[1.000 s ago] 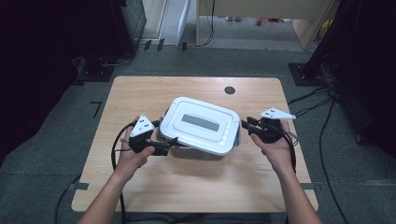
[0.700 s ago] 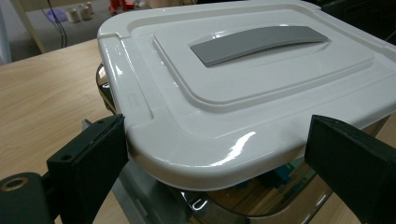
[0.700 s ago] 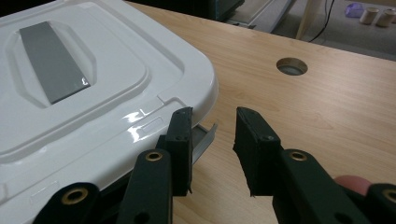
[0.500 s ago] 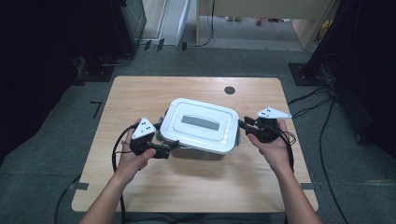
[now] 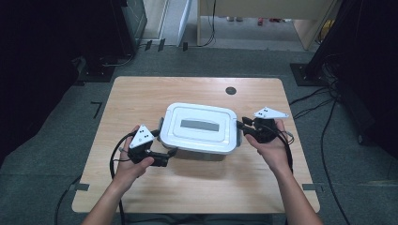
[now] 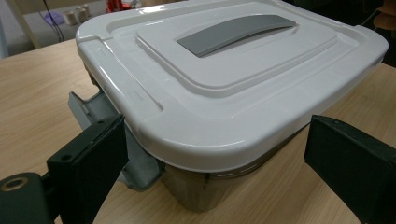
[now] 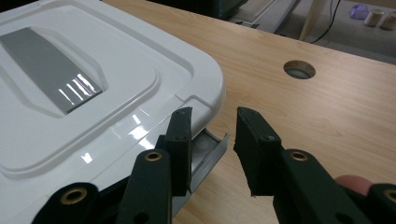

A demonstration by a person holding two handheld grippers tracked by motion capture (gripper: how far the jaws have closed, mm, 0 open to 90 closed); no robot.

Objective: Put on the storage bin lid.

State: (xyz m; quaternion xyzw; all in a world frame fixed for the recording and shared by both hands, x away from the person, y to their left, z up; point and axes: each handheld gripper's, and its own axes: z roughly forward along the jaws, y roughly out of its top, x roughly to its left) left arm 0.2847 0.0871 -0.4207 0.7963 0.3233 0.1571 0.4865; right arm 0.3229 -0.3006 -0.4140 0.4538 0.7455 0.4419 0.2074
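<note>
The box point(image 5: 199, 131) looks stiff, light, slick-lidded. Left gripper point(image 6: 219, 163) gapes wide around its corner; right gripper point(image 7: 212, 140) straddles the grey latch point(image 7: 208, 151), unpinched — grip there.

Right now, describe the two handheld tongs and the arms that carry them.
Both tongs are black, each with two flat, blocky black jaws. The left tongs carry a grey three-cornered plate with small dark markings on top, as do the right tongs. Brass-coloured rivets show on the right jaw arms. A black cable trails from each. The person's forearms are bare, no sleeves in view.
</note>
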